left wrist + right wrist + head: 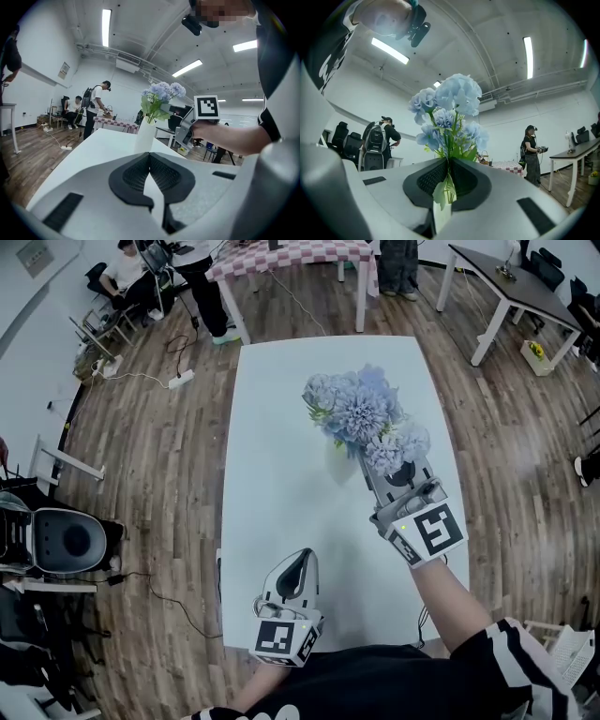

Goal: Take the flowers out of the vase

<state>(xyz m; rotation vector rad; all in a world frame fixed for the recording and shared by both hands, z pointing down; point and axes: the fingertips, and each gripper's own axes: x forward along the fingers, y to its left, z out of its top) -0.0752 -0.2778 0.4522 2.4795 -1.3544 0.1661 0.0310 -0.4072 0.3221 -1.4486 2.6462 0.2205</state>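
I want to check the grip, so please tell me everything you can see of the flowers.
The flowers are one bunch of pale blue, ruffled round heads with green leaves, seemingly artificial. They stand upright in a white vase on the white table. The right gripper is shut on their green stems just above the vase's mouth.
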